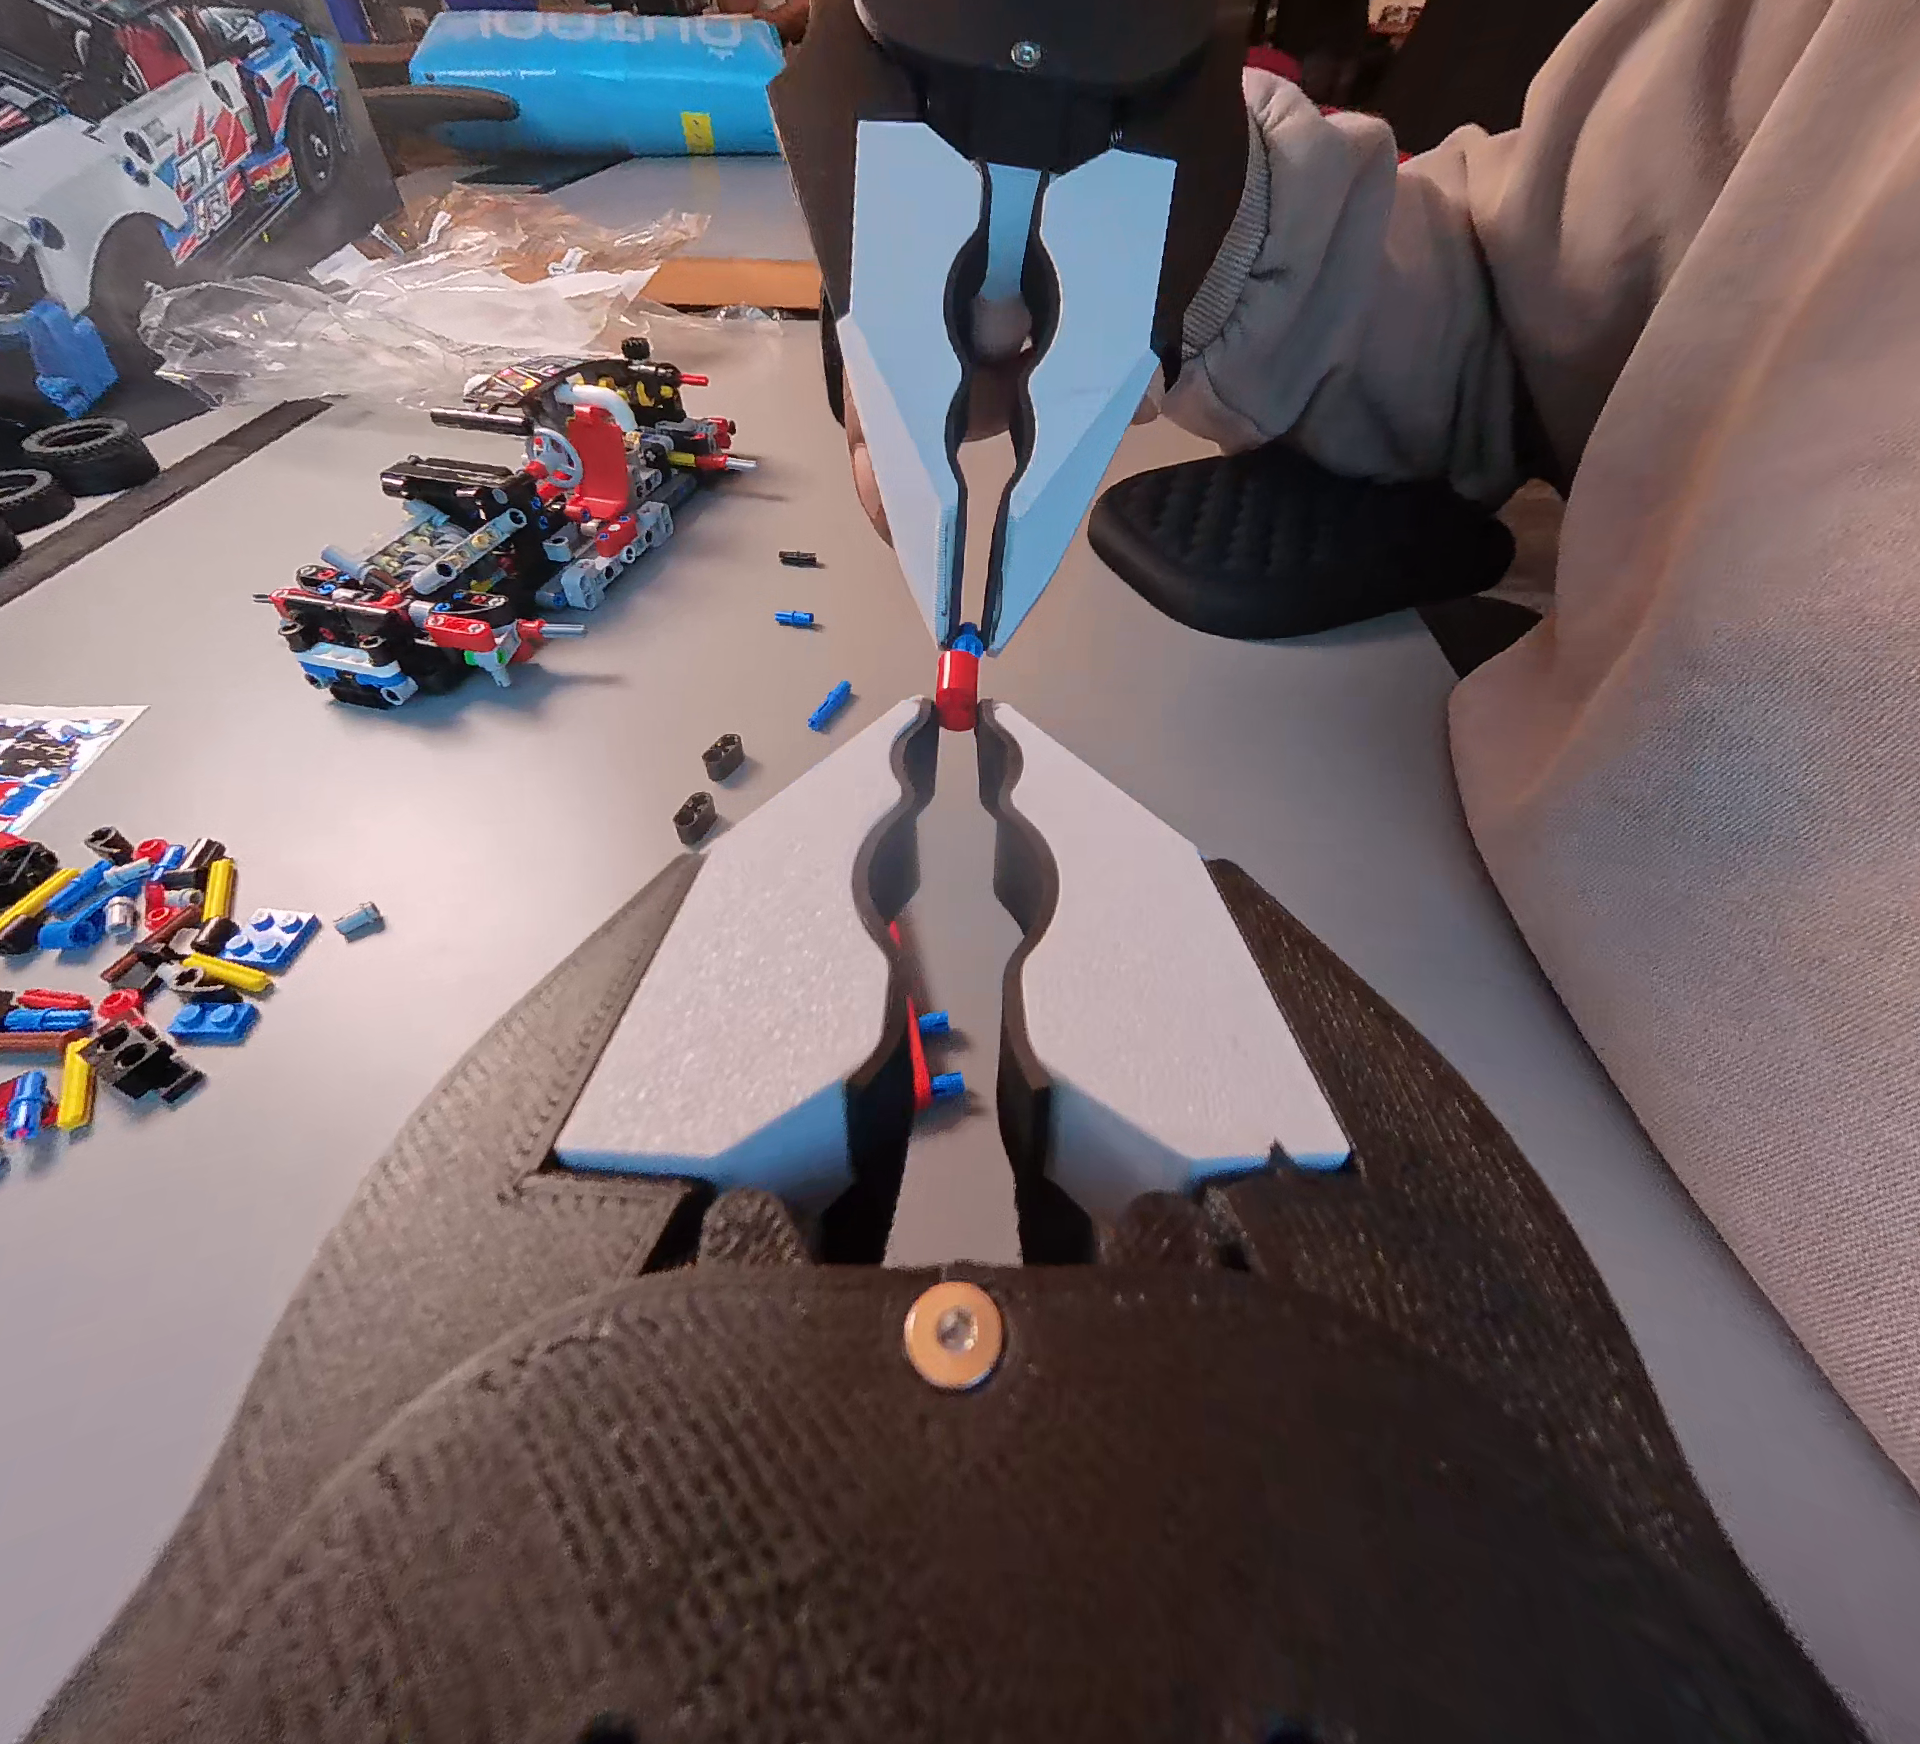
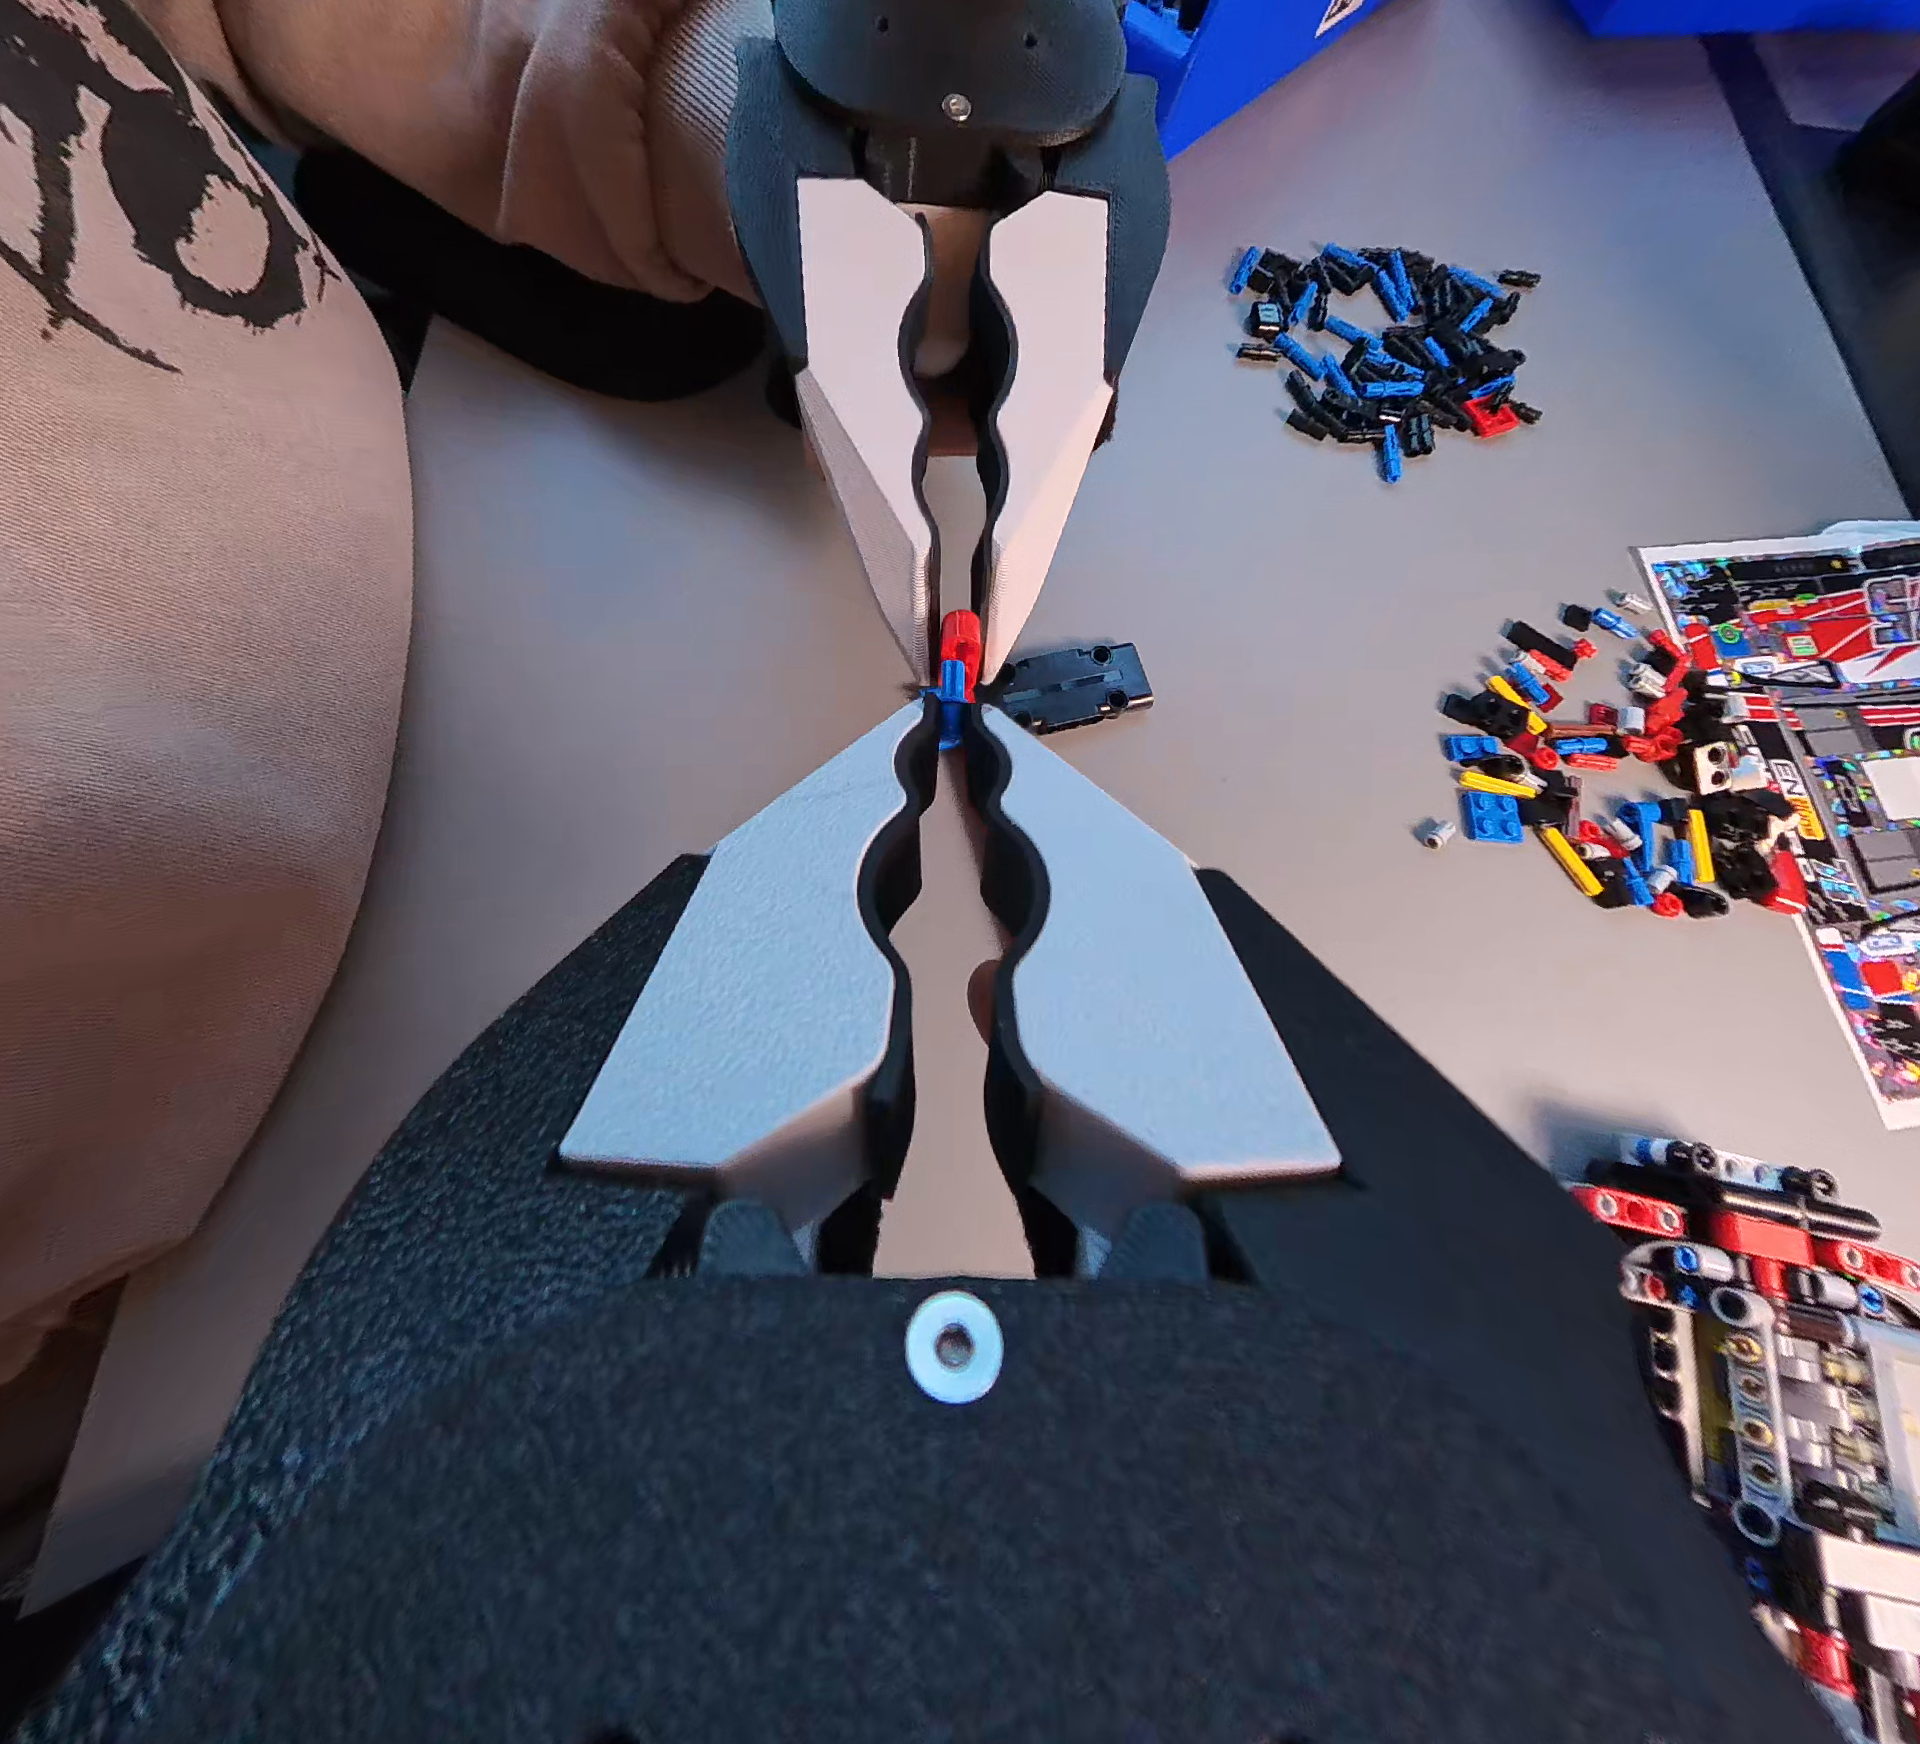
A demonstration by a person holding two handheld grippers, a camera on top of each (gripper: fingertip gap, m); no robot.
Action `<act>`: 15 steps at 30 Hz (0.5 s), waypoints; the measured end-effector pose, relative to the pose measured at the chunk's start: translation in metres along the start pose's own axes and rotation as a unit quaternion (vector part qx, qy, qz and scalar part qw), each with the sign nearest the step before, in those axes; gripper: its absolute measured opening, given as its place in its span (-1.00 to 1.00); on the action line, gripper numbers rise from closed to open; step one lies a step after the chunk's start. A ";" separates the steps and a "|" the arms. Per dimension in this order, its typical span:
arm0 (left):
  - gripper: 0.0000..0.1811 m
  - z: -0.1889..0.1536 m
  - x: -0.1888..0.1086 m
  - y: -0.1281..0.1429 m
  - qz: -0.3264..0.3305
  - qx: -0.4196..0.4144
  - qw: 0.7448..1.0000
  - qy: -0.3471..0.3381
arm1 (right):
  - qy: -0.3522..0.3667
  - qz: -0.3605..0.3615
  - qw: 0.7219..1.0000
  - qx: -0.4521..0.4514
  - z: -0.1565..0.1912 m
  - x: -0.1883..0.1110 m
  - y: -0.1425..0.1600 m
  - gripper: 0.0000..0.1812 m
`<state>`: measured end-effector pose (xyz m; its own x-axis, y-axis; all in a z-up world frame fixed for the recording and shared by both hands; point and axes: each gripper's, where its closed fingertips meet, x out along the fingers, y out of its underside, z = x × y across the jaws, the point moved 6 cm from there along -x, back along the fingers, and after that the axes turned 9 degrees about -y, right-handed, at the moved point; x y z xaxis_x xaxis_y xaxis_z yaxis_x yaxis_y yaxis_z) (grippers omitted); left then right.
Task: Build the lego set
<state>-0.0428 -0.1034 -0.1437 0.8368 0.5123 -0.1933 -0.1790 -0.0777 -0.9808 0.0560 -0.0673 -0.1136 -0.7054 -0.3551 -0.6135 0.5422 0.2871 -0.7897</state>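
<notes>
At centre of the left wrist view, left gripper (image 1: pixel 958 707): jaws narrow, pinching a red connector (image 1: pixel 957 688); right gripper (image 1: pixel 968 638) opposite, tips closed on a blue pin (image 1: pixel 967 638) seated in that connector; part-built car (image 1: pixel 499 541) at left, loose pieces (image 1: pixel 125 967) lower left. Right wrist view: right gripper (image 2: pixel 948 720) at centre, jaws narrow on the blue pin (image 2: pixel 950 686), left gripper (image 2: pixel 958 645) above holding the red connector (image 2: pixel 959 632); black plate (image 2: pixel 1081 686) just right on the table (image 2: pixel 1299 603).

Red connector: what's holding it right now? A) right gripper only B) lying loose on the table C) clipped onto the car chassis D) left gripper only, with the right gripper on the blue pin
D: the left gripper tips pinch the red connector, while the right gripper clamps the blue pin stuck into it, above the table.
</notes>
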 end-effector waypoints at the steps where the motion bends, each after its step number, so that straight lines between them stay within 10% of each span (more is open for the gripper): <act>1: -0.94 0.000 0.000 0.001 0.007 0.008 1.000 -0.003 | -0.001 0.003 1.000 0.000 0.000 0.001 0.001 -0.98; 15: -0.94 -0.013 0.013 0.018 0.109 0.237 0.962 -0.084 | -0.047 0.067 0.992 0.091 -0.002 0.015 0.021 -0.99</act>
<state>-0.0285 -0.1088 -0.1646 0.6644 0.6619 -0.3470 -0.5894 0.1785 -0.7879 0.0559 -0.0648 -0.1388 -0.5801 -0.4095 -0.7042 0.7080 0.1741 -0.6844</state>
